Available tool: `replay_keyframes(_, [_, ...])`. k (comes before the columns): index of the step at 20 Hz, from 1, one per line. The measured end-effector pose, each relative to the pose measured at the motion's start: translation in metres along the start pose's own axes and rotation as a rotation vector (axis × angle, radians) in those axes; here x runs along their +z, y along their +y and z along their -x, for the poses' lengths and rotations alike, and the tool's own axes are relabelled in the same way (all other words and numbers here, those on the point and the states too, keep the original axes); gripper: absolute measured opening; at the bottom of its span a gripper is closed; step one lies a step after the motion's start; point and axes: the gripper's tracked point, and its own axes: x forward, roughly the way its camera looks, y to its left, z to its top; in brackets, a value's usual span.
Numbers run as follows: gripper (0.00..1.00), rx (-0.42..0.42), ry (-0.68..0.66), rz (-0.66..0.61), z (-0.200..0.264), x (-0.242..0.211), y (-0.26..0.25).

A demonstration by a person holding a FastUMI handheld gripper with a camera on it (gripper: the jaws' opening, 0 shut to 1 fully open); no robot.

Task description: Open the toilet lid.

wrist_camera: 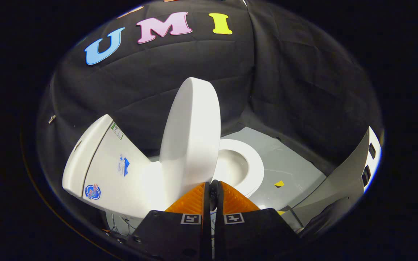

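Ribbed orange fingers (214,194) closed — apparently empty — beside the smooth, raised oval lid (191,141).

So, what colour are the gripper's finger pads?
Orange, ribbed pads, in the gripper view; the gripper is shut.

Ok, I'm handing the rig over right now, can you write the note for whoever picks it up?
Claw: orange ribbed fingers closed together, pinching the lower edge of the glossy white plastic toilet lid.
Lid: raised, standing about upright between the white ceramic tank and the open seat ring, bowl exposed.
Done: lid lifted off the seat.
Left: likely tip it back to the tank, then release and withdraw.
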Motion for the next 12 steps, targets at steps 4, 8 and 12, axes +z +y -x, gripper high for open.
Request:
replay_keyframes(4, [0.08,-0.033,-0.062,0.068,0.015,0.006,0.028])
replay_keyframes(8, [0.08,-0.052,-0.115,0.134,0.03,0.008,0.057])
replay_keyframes(12, [0.08,-0.071,-0.177,0.211,0.042,0.008,0.085])
